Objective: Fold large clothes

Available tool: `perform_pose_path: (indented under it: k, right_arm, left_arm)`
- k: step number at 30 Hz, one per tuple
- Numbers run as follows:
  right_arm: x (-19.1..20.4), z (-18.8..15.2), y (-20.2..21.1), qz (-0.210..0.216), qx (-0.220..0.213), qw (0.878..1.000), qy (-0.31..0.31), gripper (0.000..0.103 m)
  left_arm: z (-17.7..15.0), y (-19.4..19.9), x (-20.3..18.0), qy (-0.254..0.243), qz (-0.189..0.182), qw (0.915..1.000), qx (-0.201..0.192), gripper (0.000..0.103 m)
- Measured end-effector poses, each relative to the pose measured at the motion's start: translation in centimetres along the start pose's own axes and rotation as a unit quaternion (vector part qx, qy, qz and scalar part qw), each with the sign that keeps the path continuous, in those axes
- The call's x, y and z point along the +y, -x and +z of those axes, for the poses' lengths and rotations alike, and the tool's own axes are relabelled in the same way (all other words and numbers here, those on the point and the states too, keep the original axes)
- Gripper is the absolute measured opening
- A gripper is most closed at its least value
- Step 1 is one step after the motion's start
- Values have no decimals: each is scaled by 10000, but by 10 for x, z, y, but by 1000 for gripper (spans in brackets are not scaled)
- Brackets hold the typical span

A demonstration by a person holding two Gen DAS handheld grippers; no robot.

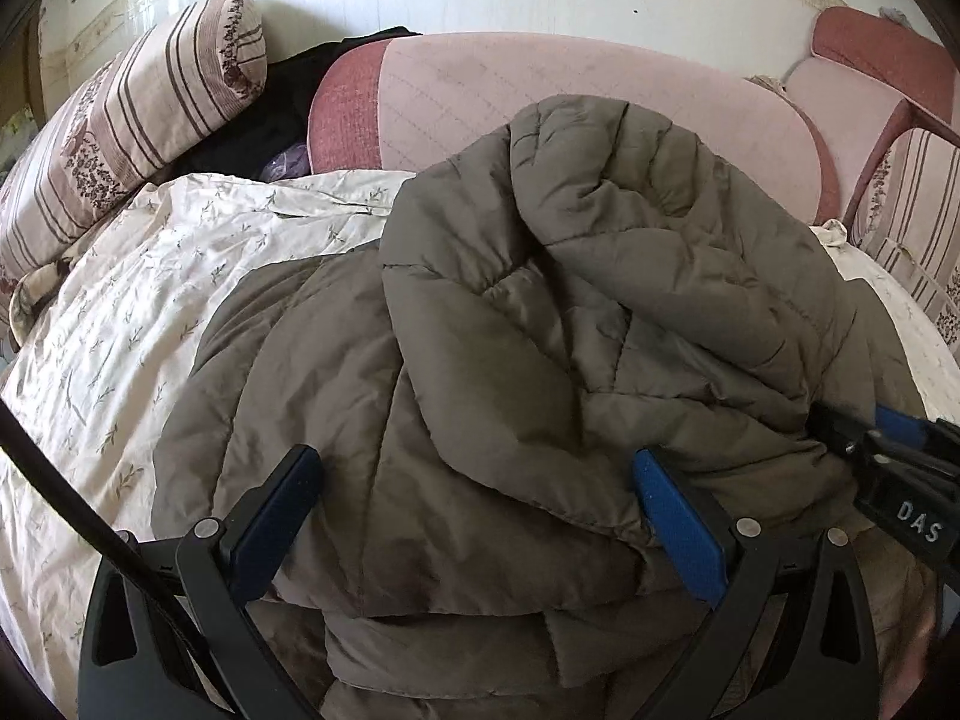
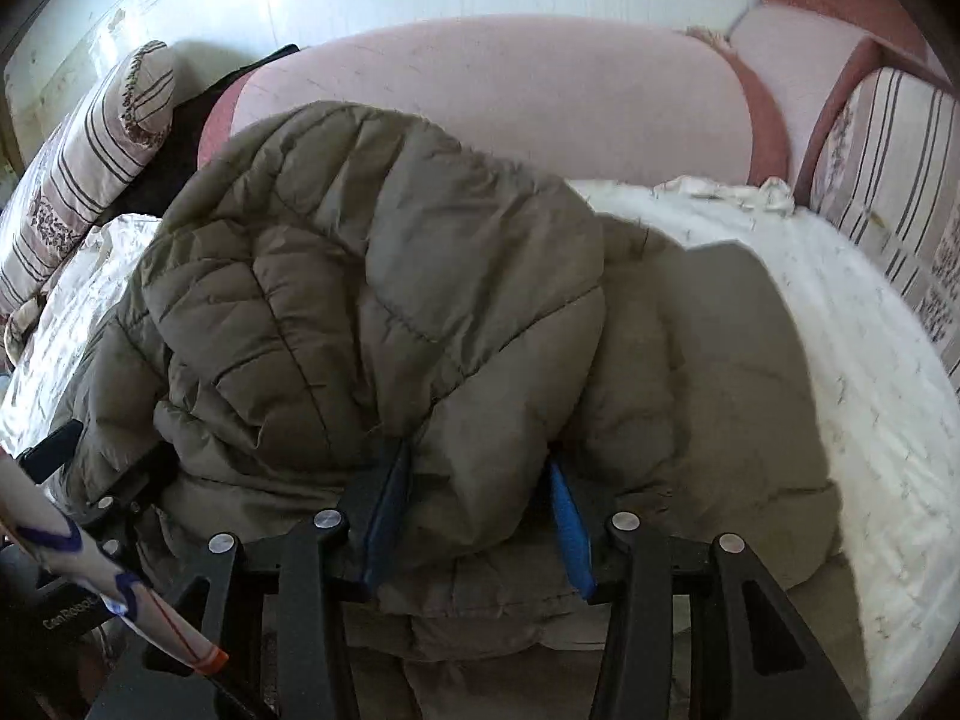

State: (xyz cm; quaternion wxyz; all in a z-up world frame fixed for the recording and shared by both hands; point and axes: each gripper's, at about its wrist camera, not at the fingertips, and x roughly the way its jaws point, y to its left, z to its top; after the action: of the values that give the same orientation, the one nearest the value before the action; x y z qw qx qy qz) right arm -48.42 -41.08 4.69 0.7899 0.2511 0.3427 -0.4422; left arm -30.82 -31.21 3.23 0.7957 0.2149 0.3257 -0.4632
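Olive quilted jacket (image 1: pixel 540 312) sits bunched mid-frame on the white floral sheet (image 1: pixel 120 324), one padded section doubled over the rest. Right gripper (image 2: pixel 480 504): jaws part-closed, blue pads (image 2: pixel 567 516) pressing both sides of a thick fold at the jacket's near edge, so it's gripping the jacket. Left gripper (image 1: pixel 480 516): jaws wide, jacket fabric lies between them; right-hand pad (image 1: pixel 678 528) touches the folded hem, left-hand one looks clear, nothing pinched. In the left wrist view the right gripper shows at right edge, on the jacket. Pink cushion (image 1: pixel 570 102) behind, top centre. Striped pillow (image 1: pixel 144 114) upper left. Dark cloth (image 1: pixel 282 114) between pillow and cushion.
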Motion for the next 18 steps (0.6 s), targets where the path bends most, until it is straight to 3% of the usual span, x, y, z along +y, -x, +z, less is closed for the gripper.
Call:
perform_pose_path:
  k: [9,15,18]
  right_arm:
    - [2,-2,2,-41,20,10000,58,49]
    - [-5,3,34,82,-487,9987,-154,50]
    - [-6,6,44,76,-716,9972,-196,50]
  left_arm:
    - [-2,0,0,-65,63,9999,55,103]
    - [6,41,-3,-33,-37,9974,-725,103]
    - [6,42,-5,-103,-86,9974,-713,103]
